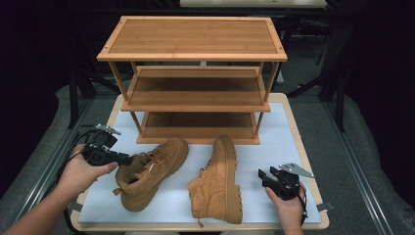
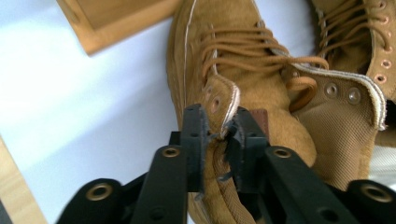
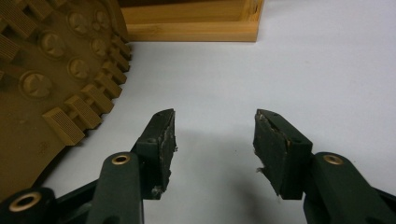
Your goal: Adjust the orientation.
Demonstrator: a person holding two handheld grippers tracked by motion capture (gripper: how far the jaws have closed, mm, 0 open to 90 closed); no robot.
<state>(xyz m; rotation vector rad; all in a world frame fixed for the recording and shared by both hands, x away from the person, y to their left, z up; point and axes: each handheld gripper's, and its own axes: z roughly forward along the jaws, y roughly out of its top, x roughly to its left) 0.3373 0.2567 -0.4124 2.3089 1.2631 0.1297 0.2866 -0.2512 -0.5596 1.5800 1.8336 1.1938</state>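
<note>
L tool [image 2: 219,140], two black jaws rising from bottom of view, pinches the collar edge of a tan suede boot [image 2: 233,74] w/ brown laces. Boot lies on white bench [image 2: 84,116], toe pointing away. Second tan boot [image 2: 359,37] at top right, just beside it. Wooden rack corner [image 2: 112,18] at top left.

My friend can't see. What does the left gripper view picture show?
The black left claw pinches the collar edge of a tan suede lace-up boot lying on a white tabletop. A corner of a bamboo shoe rack sits top left, a second tan boot top right.
</note>
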